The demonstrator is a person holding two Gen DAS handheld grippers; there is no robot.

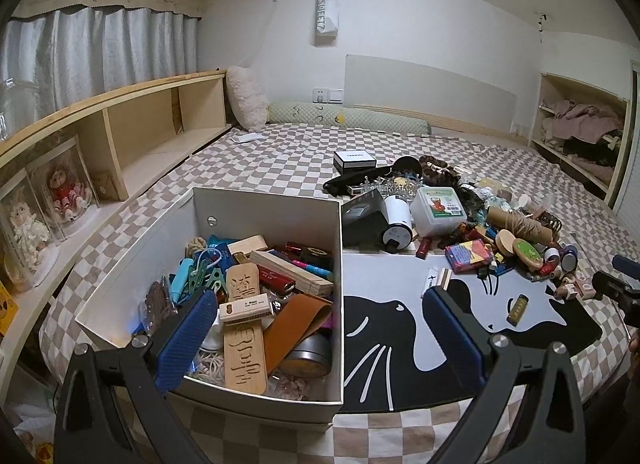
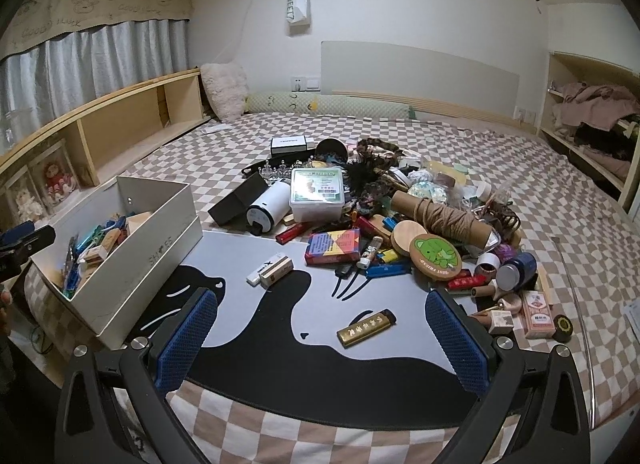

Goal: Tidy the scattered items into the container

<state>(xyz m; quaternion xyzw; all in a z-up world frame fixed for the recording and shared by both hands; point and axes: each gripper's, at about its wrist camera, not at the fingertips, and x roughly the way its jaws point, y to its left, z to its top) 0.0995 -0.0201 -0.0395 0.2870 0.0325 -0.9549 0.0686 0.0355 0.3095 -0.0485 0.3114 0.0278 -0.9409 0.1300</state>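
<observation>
A white shoe box point(image 1: 336, 304) point(image 2: 160, 232) on the bed holds several small items: wooden blocks, lighters, clips, a brown leather strip point(image 1: 296, 324). My left gripper point(image 1: 320, 340) is open and empty, hovering over the box's near right side. My right gripper point(image 2: 320, 336) is open and empty above a black and grey cat mat point(image 2: 280, 344), just before a gold lighter point(image 2: 366, 327). A heap of scattered items point(image 2: 400, 223) lies beyond: a clear plastic box point(image 2: 318, 191), a twine roll point(image 2: 440, 217), a green coaster point(image 2: 436, 256), a colourful card box point(image 2: 334, 248).
A small white and tan box point(image 2: 270, 270) lies on the mat near the shoe box. A wooden shelf point(image 1: 140, 131) runs along the left. Pillows point(image 1: 246, 101) lie at the headboard. A clothes shelf point(image 2: 592, 119) stands at the right. The checkered bed sheet point(image 2: 560, 223) stretches around.
</observation>
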